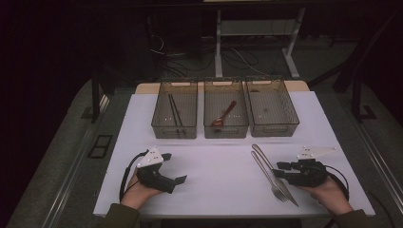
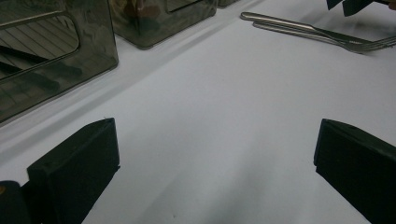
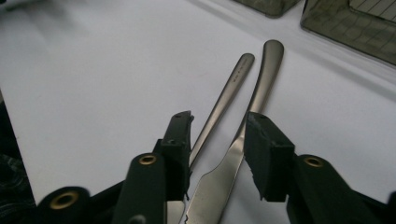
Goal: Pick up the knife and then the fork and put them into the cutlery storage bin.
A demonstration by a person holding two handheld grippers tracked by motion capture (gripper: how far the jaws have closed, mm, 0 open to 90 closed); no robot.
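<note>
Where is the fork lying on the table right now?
In the high view, the fork lies at the table's near right, alongside the knife, directly left of the right gripper, in front of the right-hand bin.

No text can be read. In the right gripper view the fork carries a short line of stamped lettering near the 12 o'clock end of its handle, too small and blurred to make out. The knife beside it shows no marking.
</note>
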